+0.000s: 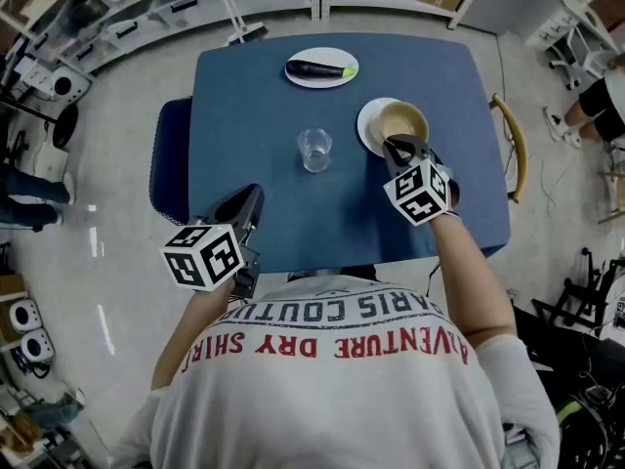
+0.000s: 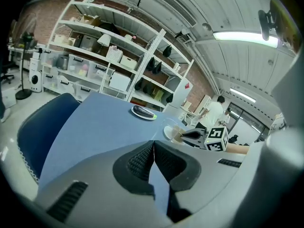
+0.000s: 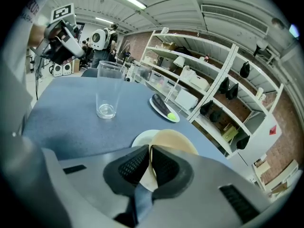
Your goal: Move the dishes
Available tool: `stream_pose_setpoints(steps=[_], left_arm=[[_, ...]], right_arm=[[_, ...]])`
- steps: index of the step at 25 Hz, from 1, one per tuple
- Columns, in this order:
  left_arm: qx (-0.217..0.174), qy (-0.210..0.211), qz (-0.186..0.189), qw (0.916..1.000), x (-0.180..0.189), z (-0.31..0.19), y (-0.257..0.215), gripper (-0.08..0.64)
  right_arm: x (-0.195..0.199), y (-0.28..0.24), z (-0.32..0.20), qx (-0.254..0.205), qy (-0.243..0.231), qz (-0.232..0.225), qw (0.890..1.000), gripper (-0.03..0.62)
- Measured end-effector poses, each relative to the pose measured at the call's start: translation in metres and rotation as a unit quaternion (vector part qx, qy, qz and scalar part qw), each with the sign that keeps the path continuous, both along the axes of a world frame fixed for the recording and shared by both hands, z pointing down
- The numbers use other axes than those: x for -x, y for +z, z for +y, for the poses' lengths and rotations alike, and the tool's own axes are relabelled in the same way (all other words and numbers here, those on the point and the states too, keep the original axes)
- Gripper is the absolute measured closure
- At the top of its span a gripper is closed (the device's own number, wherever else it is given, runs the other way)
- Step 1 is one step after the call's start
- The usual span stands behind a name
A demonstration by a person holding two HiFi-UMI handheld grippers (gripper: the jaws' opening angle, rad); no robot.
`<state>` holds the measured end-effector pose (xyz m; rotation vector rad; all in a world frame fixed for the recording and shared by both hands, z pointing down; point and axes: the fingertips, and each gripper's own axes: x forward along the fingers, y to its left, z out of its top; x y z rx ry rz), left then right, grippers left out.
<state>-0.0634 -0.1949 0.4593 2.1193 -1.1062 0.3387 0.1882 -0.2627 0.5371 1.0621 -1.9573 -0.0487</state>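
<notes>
It looks barely begun: the right gripper pinches the bowl's rim, at the glass's 3 o'clock. The left gripper is pressed together on nothing. The 12 o'clock plate is untouched.

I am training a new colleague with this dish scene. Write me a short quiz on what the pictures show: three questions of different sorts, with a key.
1. True or false: the left gripper is shut with nothing between its jaws.
2. Multiple choice: the right gripper is shut on the rim of
A. a mug
B. the tan bowl
C. a pan
3. Short answer: which dish stands alone near the middle of the table?

Key:
1. True.
2. B.
3. The glass.
</notes>
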Motion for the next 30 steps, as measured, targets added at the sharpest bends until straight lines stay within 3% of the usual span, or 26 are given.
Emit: stream_pose_setpoints(steps=[5,15,30], left_arm=[[-0.005,0.006,0.017,0.9998,0.008,-0.003,-0.006,0.532],[-0.019,0.055,0.034,0.9977,0.018,-0.002,-0.013,0.532],[-0.009,0.134,0.034,0.9903,0.024,0.011,0.002,0.532]], right_arm=[[0.002,-0.014,0.01,-0.012,0.012,0.006,1.0,0.558],[0.022,-0.041,0.041,-0.038,0.046,0.008,0.998,0.558],[0.066,-0.023,0.098,-0.016,0.067,0.016,0.997,0.558]])
